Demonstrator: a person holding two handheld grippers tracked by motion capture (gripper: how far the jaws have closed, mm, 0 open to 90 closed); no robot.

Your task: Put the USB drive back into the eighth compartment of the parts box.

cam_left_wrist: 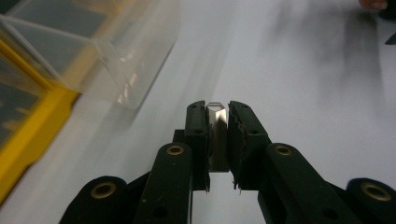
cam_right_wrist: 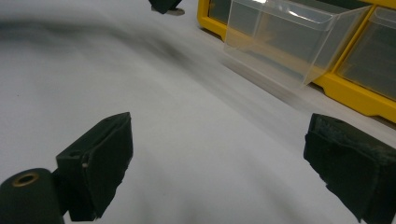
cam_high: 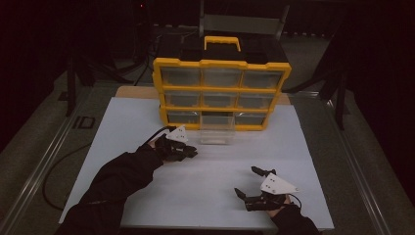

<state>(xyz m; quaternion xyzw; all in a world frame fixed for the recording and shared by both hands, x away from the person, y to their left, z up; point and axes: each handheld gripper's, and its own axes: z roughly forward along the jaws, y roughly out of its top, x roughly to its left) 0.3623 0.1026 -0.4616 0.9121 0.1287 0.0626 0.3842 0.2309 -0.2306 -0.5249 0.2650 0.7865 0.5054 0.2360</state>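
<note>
A dim room surrounds a white table top (cam_high: 147,122) on which a yellow drawer cabinet (cam_high: 221,93) stands at the far edge, its bottom middle clear drawer (cam_high: 216,131) pulled out toward the person. The left gripper (cam_high: 188,151), carried on a black-sleeved forearm that reaches in diagonally from the lower left corner, sits just short of the drawer's front and slightly to its left, with its jaws pointing along the table. In the left gripper view, its fingers (cam_left_wrist: 198,130) are clamped on a small metal piece (cam_left_wrist: 216,122), silvery and flat-sided, whose angled tip pokes out just past the fingertips; the clear drawer lies ahead and to the left of them, with bare white table straight beyond. The right gripper (cam_high: 247,182) rests low near the table's near edge, well apart from the cabinet, its hand entering from the bottom. Its jaws stand wide apart with nothing between them, and in the right gripper view the drawer's open front lies ahead between the two fingers (cam_right_wrist: 100,163), across an unobstructed stretch of table.
</note>
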